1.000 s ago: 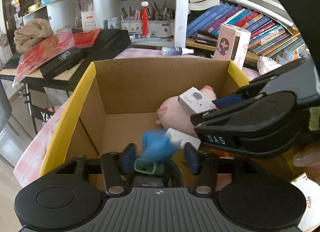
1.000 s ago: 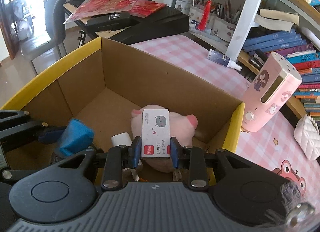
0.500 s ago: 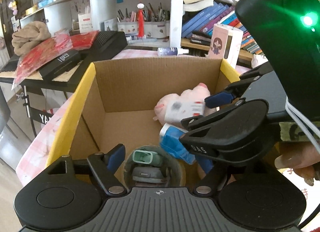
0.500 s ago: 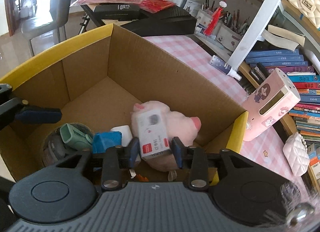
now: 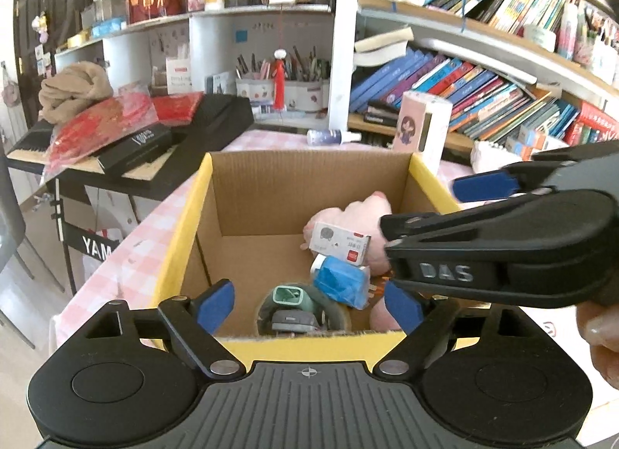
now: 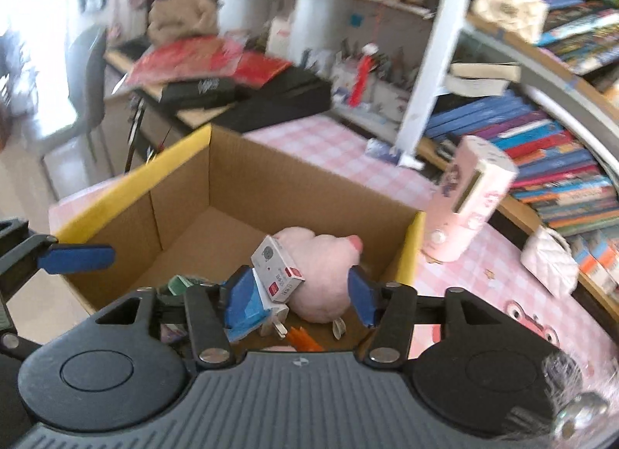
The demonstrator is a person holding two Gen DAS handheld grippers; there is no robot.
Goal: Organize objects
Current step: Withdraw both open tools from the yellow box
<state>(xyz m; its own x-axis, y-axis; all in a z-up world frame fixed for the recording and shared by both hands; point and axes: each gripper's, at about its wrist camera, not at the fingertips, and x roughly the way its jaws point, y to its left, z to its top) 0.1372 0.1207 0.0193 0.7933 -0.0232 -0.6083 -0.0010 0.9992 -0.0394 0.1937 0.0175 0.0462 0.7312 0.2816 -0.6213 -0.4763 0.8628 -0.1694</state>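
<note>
Both grippers, left gripper [image 5: 307, 304] and right gripper [image 6: 298, 294], hang apart and empty over the cardboard box [image 5: 309, 178]; staple box [image 5: 339, 243], plush pig [image 6: 321, 267] already inside, pink speaker [image 6: 470, 197] beside it probably left.

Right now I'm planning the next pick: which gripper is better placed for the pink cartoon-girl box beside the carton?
Right. The right gripper is open, empty, nearer the pink box; the left gripper sits farther away.

Black ribbed tool [image 5: 309, 302] with blue pads [image 5: 214, 306], silver screws, "DAS" lettering.
</note>
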